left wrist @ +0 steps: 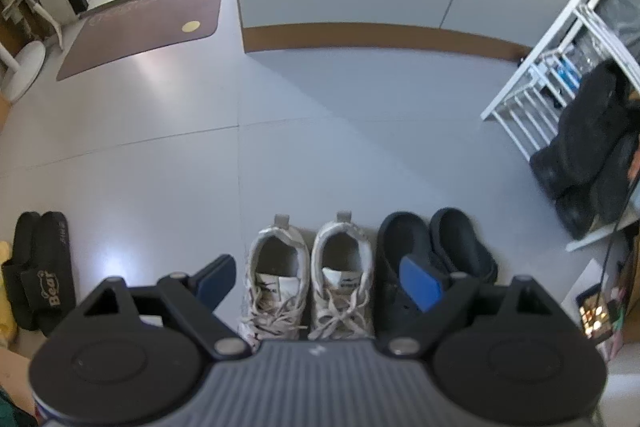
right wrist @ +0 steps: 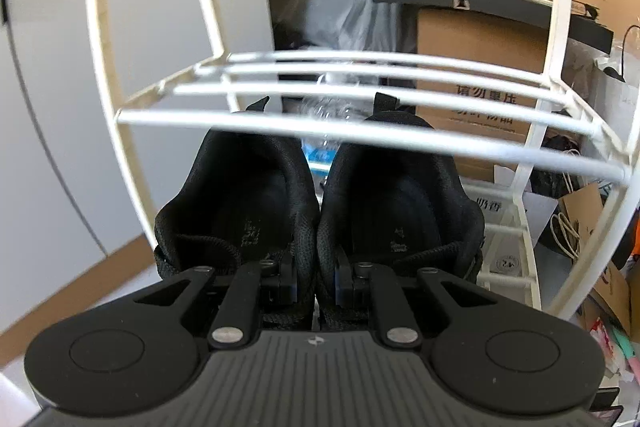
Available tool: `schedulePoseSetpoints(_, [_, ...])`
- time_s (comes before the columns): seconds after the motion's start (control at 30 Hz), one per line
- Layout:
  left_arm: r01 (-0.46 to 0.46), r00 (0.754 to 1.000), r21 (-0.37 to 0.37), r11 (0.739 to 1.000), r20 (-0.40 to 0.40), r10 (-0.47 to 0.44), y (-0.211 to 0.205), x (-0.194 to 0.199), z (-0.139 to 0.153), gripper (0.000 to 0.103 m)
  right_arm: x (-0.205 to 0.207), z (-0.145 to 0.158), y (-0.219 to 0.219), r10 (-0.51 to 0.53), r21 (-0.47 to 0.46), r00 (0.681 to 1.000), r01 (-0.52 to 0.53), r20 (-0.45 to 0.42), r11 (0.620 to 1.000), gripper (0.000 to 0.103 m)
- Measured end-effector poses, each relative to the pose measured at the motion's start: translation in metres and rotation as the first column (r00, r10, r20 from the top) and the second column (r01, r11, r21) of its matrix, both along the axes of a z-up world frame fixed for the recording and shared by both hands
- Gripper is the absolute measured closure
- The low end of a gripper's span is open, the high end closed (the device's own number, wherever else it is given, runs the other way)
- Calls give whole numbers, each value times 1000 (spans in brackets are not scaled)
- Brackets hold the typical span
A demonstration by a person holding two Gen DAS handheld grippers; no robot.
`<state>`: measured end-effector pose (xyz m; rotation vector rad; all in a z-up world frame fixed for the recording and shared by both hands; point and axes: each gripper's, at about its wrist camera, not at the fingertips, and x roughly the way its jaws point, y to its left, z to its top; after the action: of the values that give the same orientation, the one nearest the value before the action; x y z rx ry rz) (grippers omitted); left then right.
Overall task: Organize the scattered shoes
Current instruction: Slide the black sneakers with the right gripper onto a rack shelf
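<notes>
A pair of white sneakers [left wrist: 276, 267] stands side by side on the grey floor, with a pair of black clogs [left wrist: 440, 251] on its right. Black slides [left wrist: 38, 267] lie at the far left. My left gripper [left wrist: 320, 279] hovers over the sneakers and clogs, pointing steeply down, open and holding nothing. My right gripper [right wrist: 316, 283] is shut on a pair of black sneakers [right wrist: 256, 195], pinching their inner collars together. The pair hangs just in front of the white wire shoe rack [right wrist: 360, 131], below one of its shelves. The left wrist view shows these black sneakers [left wrist: 588, 147] at the rack [left wrist: 532, 95].
A brown doormat [left wrist: 140, 27] lies before a tiled bathroom doorway at the back left. A grey wall with a brown skirting [left wrist: 360, 35] runs along the back. Cardboard boxes [right wrist: 480, 43], bags and cables crowd the space behind and to the right of the rack.
</notes>
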<state>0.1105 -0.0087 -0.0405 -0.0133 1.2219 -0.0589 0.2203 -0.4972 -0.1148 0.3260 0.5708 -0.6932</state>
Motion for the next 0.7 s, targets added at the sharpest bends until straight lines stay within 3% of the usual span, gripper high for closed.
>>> schedulePoseSetpoints(0.27, [23,1000,-47,999,3,-23,-6,-6,10,12,17,1,-22,-41,11,999,41,7,999,86])
schedulePoseSetpoints(0.7, [45,997,-47,998,-68,-48,-16,2,-16,12,46,-24,-67,-186,9,982,186,43,983,85])
